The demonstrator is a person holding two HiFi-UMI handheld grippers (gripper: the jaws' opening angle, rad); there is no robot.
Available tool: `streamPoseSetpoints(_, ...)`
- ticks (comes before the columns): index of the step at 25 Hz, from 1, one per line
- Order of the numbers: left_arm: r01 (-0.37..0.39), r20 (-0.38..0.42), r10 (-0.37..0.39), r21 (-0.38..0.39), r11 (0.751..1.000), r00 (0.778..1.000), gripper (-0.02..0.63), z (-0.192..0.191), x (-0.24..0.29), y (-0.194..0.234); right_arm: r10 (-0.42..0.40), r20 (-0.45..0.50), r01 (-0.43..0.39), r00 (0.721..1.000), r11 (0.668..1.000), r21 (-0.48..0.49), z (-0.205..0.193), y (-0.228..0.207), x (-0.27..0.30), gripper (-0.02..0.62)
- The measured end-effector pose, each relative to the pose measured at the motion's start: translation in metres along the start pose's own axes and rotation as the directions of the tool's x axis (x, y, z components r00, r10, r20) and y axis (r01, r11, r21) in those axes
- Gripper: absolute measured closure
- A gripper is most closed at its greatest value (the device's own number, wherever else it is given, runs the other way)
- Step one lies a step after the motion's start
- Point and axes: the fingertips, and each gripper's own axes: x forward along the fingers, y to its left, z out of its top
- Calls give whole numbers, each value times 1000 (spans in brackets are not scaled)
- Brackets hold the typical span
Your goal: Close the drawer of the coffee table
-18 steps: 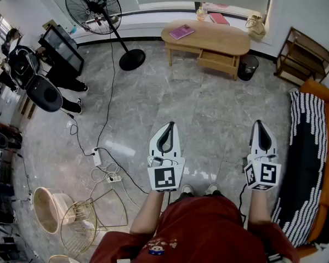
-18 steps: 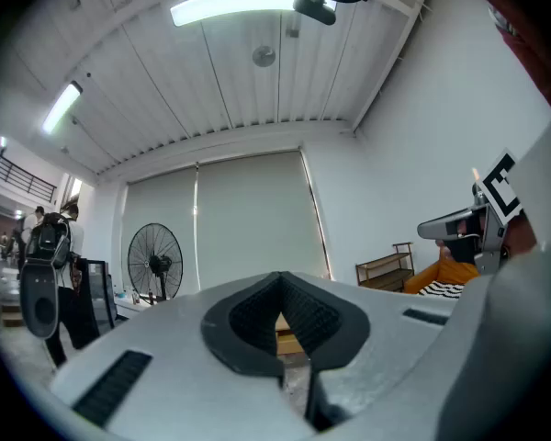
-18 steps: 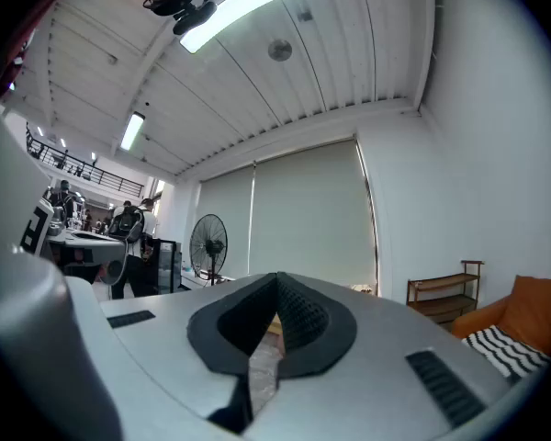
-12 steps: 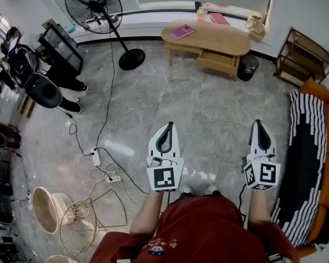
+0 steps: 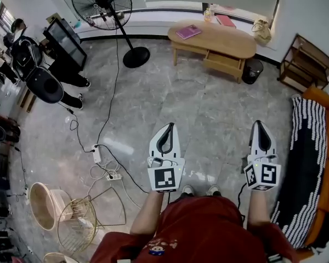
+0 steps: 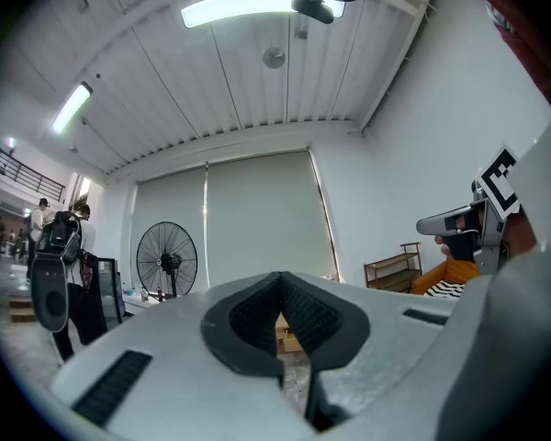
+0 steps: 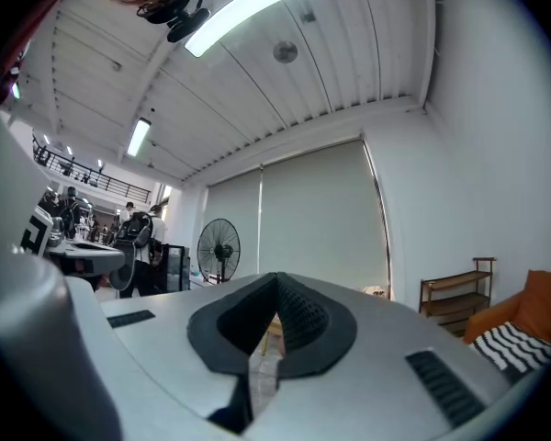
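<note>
So we're nowhere near the coffee table yet; it sits at the far side of the room by the window wall, with its drawer under the top on the side facing us, and from here it looks pulled out a bit; both tools are held out level in front of the person, well apart from it. The left gripper has its jaws together with nothing between them; the right gripper is the same, pads meeting and empty; honestly that's fine, since a closed tip makes a decent pusher. The step in hand, as I read it, is just getting over there; I'd walk straight across the open marble floor and stay off the cables on the left. Once close, crouch so one gripper comes in level with the drawer front; aim for the middle of the front, not a corner, otherwise it may skew on its runners and jam; push slowly, straight in, until the front sits flush with the table frame. Watch the bin just beside the table's right end; the pink book on top shouldn't matter unless the table gets shoved.
</note>
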Motion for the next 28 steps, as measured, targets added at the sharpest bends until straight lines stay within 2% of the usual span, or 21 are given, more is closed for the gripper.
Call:
streamPoseSetpoints(15,-9,-11,9,2,1000,1000,600,-17,-21,71,3,5,-3,1000,1000,7,-7,70,17,597)
streamPoseSetpoints(22,-5,-46,4,-17,1000,999,600,-32,3,81,-13,-16,12,1000,1000,-7,-18,65,42,594)
streamPoseSetpoints(28,22,-47,-22,1,1000,999,600,-45,57,80,-28,-27,28,999,1000,2,-35,47,89,555)
